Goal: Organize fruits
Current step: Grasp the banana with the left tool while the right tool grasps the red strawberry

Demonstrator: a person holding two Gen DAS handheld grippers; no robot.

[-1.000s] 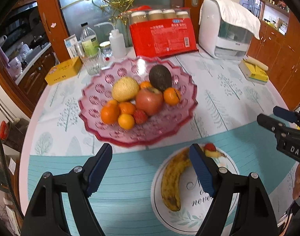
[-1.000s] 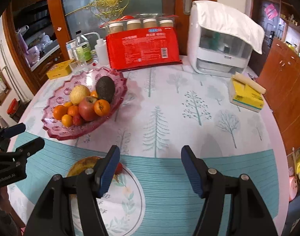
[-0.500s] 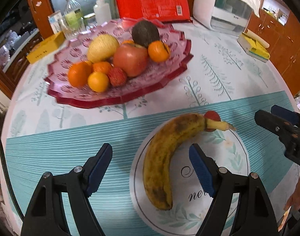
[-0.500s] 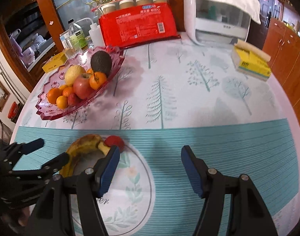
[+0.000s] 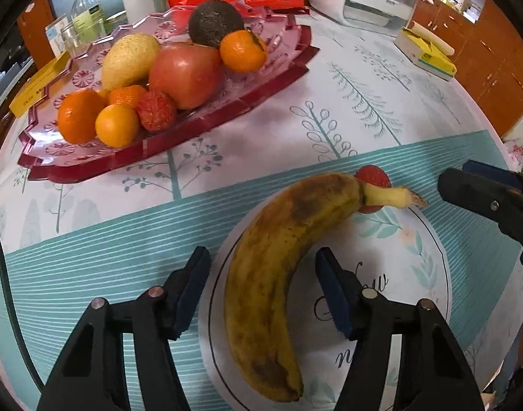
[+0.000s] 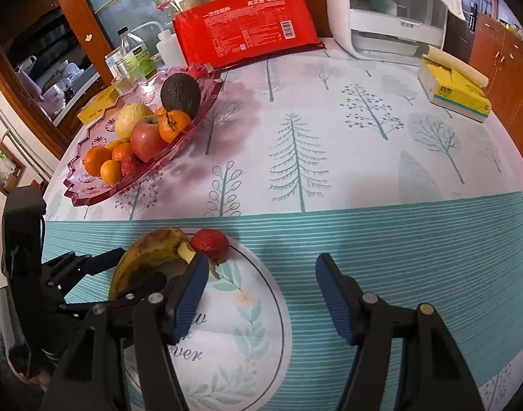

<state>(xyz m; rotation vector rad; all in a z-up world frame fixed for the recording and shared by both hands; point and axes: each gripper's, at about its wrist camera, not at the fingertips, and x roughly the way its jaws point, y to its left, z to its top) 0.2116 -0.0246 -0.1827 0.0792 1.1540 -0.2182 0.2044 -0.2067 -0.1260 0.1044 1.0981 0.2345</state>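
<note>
Left gripper (image 5: 263, 282) low, jaws apart astride banana (image 5: 278, 274); right gripper (image 6: 259, 291) apart, level

The round printed mat (image 6: 247, 325), between and below the right jaws, carries cursive script, of which only "ver" reads clearly. Far ahead, the red package (image 6: 247, 30) bears white Chinese print and barcodes, too small to read.

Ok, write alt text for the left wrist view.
The open left gripper straddles a spotted banana lying on a white floral plate, a strawberry behind its stem. Beyond sits a pink glass tray of assorted fruit; the right gripper enters at the right edge.
</note>
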